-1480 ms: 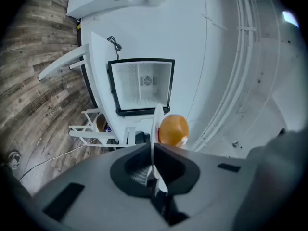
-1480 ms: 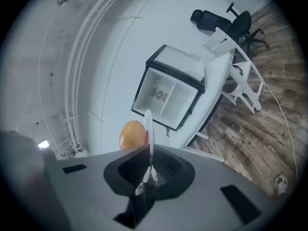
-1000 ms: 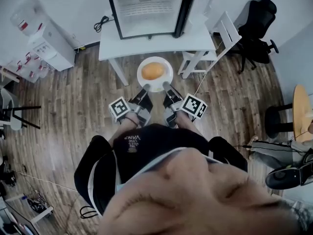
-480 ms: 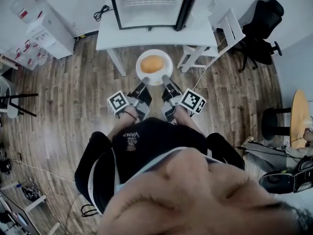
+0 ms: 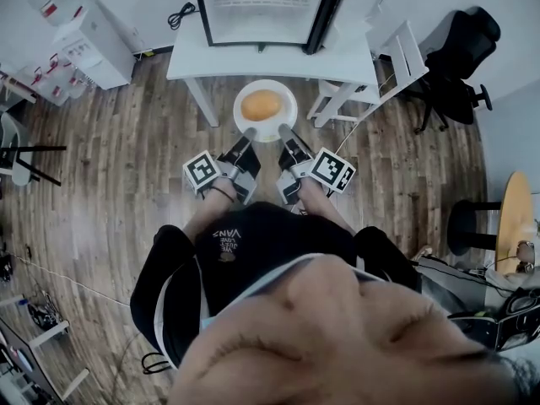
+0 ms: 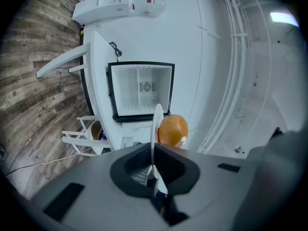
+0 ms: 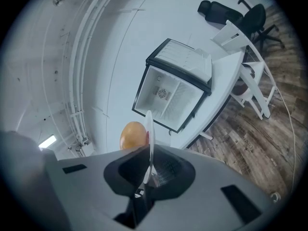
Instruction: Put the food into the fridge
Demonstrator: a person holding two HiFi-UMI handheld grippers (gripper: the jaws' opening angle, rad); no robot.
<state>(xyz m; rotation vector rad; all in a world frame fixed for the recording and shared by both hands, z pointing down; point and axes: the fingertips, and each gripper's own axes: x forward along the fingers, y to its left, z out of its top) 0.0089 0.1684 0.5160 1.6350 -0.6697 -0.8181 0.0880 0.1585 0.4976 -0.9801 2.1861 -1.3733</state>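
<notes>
A white plate [image 5: 288,101] carries a round orange piece of food [image 5: 261,105]. I hold it in the air in front of the white table [image 5: 194,58], level, one gripper on each side of its near rim. My left gripper [image 5: 250,132] is shut on the rim at the left, my right gripper [image 5: 283,130] at the right. In the left gripper view the plate [image 6: 158,119] shows edge-on between the jaws of the left gripper [image 6: 154,171], the food [image 6: 172,130] beside it. The right gripper view shows the same plate [image 7: 149,129] and food [image 7: 133,135]. The open fridge [image 5: 263,5] stands on the table, its inside white.
A white chair [image 5: 376,67] stands right of the table, a black office chair [image 5: 462,57] farther right. A water dispenser [image 5: 83,30] is at the far left. A round wooden table [image 5: 515,222] sits at the right edge. The floor is wood planks.
The plate, held by both grippers, has moved forward toward the table and the open fridge. The grip on the rim is unchanged.
</notes>
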